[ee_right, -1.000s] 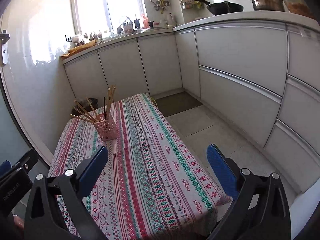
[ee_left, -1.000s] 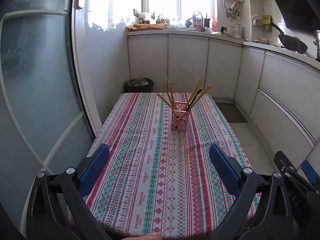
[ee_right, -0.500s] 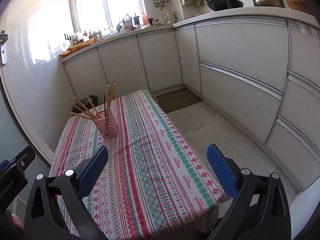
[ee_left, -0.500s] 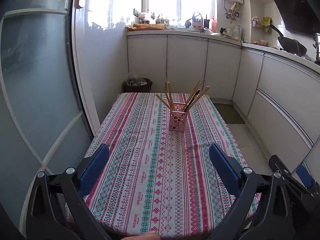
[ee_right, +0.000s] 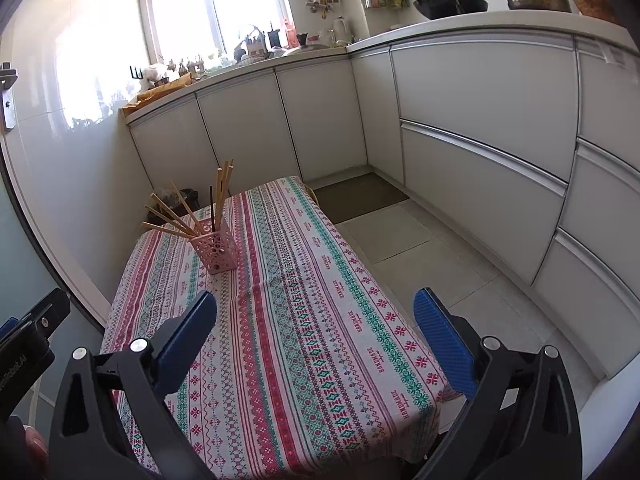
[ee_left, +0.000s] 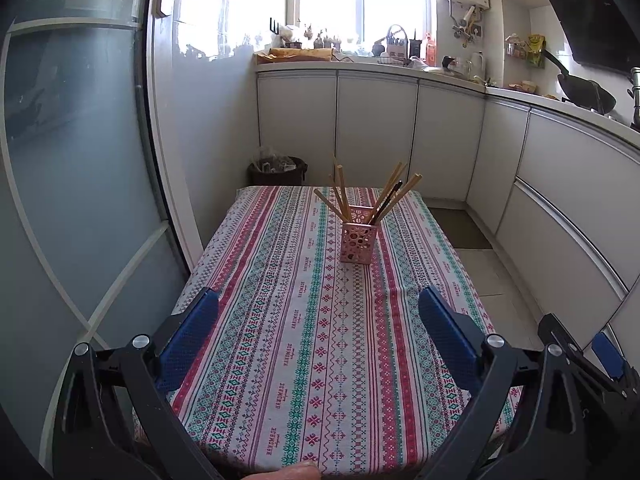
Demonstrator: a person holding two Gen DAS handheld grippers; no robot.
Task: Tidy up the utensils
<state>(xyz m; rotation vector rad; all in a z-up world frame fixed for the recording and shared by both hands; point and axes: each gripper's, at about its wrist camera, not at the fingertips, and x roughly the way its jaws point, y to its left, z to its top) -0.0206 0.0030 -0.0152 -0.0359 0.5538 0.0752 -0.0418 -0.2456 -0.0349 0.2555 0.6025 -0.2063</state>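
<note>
A worktop [ee_left: 304, 344] draped in a striped, patterned tablecloth [ee_right: 304, 320] fills a narrow kitchen, white cabinets [ee_right: 480, 120] lining its far and right sides. A pink perforated holder [ee_left: 359, 240] stands upright toward the far end of the cloth, wooden chopsticks [ee_left: 340, 192] and one dark stick fanning out of it. At the near edge, the left tool [ee_left: 319, 322] hangs level above the cloth, blue pads spread wide and gripping nothing, pointing at the holder. The right tool [ee_right: 315, 316] hovers beside it over the near right corner, equally spread and empty, angled toward the cabinets.
</note>
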